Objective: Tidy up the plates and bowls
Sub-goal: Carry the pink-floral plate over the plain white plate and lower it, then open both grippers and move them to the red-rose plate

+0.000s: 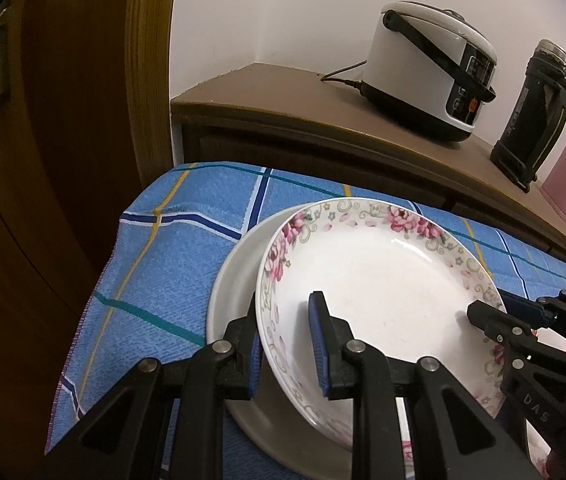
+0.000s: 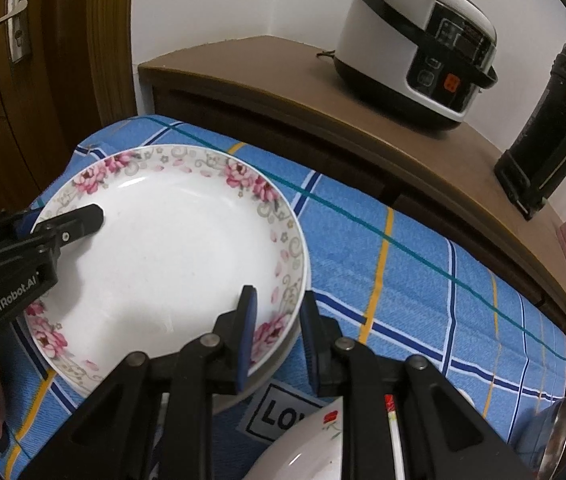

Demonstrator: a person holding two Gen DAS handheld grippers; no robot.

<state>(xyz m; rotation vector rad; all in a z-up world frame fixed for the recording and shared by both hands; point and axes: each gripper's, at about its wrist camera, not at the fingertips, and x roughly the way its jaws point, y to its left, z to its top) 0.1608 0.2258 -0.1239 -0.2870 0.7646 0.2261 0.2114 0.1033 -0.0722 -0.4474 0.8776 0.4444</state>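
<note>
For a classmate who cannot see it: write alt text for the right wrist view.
Two grippers, right and left, straddle opposite rims of a floral plate over a plain plate on a blue checked cloth. Behind, a rice cooker sits on a wooden cabinet.

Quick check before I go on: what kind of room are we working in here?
Most likely a home kitchen or dining corner: a rice cooker and a black thermos stand on a wooden cabinet, and a floral plate lies on a blue checked cloth.
</note>
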